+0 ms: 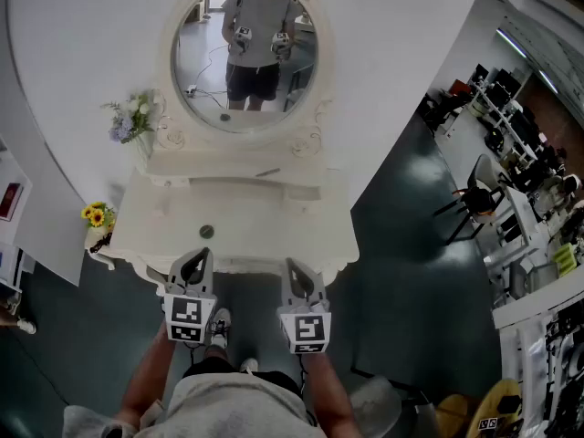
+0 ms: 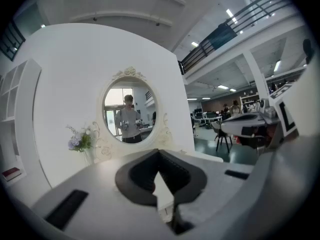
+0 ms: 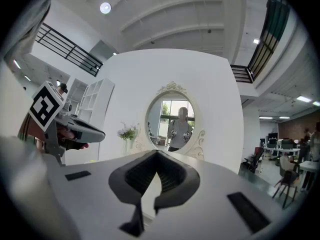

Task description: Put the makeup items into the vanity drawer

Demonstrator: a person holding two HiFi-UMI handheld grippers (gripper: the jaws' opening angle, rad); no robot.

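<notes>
A white vanity table (image 1: pixel 173 213) stands against the wall under a round mirror (image 1: pixel 245 57). A small dark round item (image 1: pixel 206 232) lies on its top near the front left. On the raised back shelf lies a thin dark stick-like item (image 1: pixel 267 172). The drawer front is hidden under the table's front edge. My left gripper (image 1: pixel 194 261) (image 2: pixel 167 209) and right gripper (image 1: pixel 299 274) (image 3: pixel 146 209) hover side by side at that front edge, pointing at the mirror. Both have their jaws together with nothing between them.
A vase of pale flowers (image 1: pixel 135 117) stands at the table's back left. Sunflowers (image 1: pixel 97 214) sit on a low stand at its left end. A black chair (image 1: pixel 474 199) and desks are off to the right. The person's feet show below the table.
</notes>
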